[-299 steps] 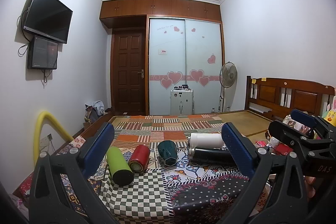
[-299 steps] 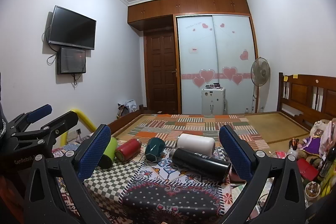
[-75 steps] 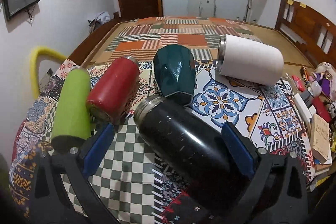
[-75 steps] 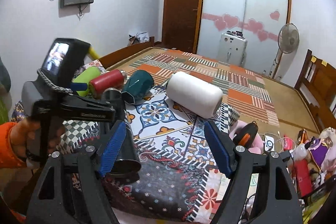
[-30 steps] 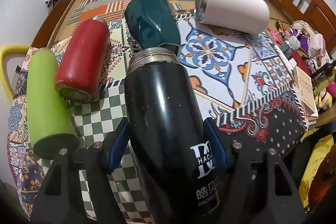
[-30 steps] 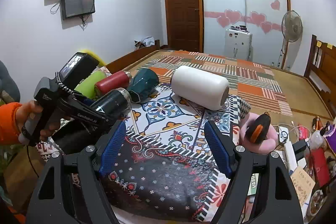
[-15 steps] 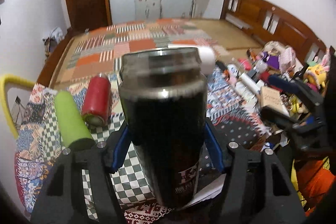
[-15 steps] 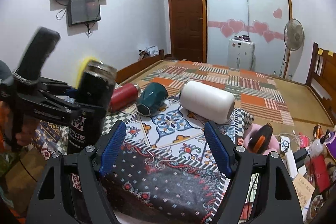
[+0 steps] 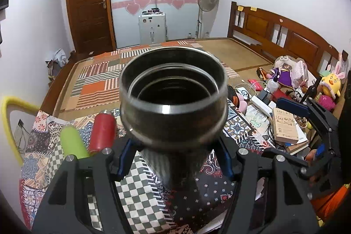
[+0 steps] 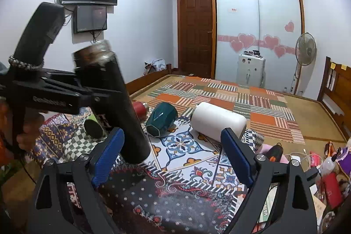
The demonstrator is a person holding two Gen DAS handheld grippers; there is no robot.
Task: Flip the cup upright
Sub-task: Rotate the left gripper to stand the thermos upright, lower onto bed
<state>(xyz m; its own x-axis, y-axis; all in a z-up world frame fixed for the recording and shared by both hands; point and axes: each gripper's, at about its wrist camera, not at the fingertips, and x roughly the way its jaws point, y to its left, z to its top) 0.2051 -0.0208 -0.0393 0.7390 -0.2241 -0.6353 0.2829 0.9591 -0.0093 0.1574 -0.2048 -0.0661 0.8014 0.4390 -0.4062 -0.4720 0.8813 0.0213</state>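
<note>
My left gripper (image 9: 173, 159) is shut on the black cup (image 9: 173, 102), a tall dark steel flask. Its open mouth points toward the camera in the left wrist view. In the right wrist view the black cup (image 10: 116, 102) stands nearly upright, tilted slightly, with its base near the patterned cloth (image 10: 182, 190). The left gripper (image 10: 87, 95) clamps it around the middle. My right gripper (image 10: 173, 157) is open and empty, to the right of the cup.
A white cup (image 10: 217, 120), a dark green cup (image 10: 162, 116), a red cup (image 10: 140, 108) and a light green cup (image 10: 93, 126) lie on their sides on the cloth. Books, toys and clutter (image 9: 285, 124) sit at the right. A bed lies behind.
The left gripper has swung the black cup from lying on the cloth to nearly upright, mouth up, and lowered its base toward the cloth. The right gripper has stayed open and barely moved.
</note>
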